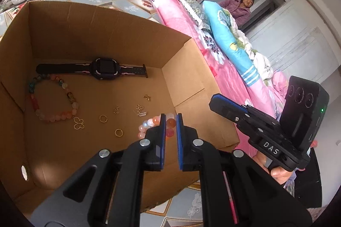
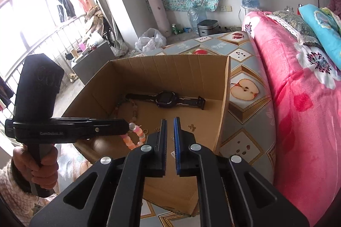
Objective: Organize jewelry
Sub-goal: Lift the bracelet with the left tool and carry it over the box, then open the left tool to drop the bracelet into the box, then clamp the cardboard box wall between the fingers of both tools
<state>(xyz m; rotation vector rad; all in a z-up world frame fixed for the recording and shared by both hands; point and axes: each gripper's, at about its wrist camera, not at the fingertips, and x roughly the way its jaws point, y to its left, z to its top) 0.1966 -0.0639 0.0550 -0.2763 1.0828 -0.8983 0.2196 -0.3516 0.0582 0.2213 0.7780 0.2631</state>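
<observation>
An open cardboard box point(image 1: 89, 39) sits on a patterned surface point(image 2: 245, 86) beside a bed with a pink floral blanket point(image 2: 298, 99). The left gripper point(image 1: 171, 118), held over the box's near right corner, has its jaws nearly closed on a bracelet of pale pink and orange beads point(image 1: 149, 123); in the right wrist view the bracelet hangs in a loop from the jaw tips above the box floor. The right gripper point(image 2: 170, 120) hovers over the box with its jaws almost shut and nothing between them. On the box floor lie a dark wristwatch point(image 1: 102, 71) along the far wall, a larger multicoloured bead bracelet point(image 1: 53, 99) at the left, a gold butterfly-shaped pendant point(image 1: 78, 123) touching that bracelet, two small gold rings point(image 1: 118, 132), and several small gold charms point(image 1: 140, 110). A person in a purple jacket point(image 1: 240, 9) sits beyond the bed.
</observation>
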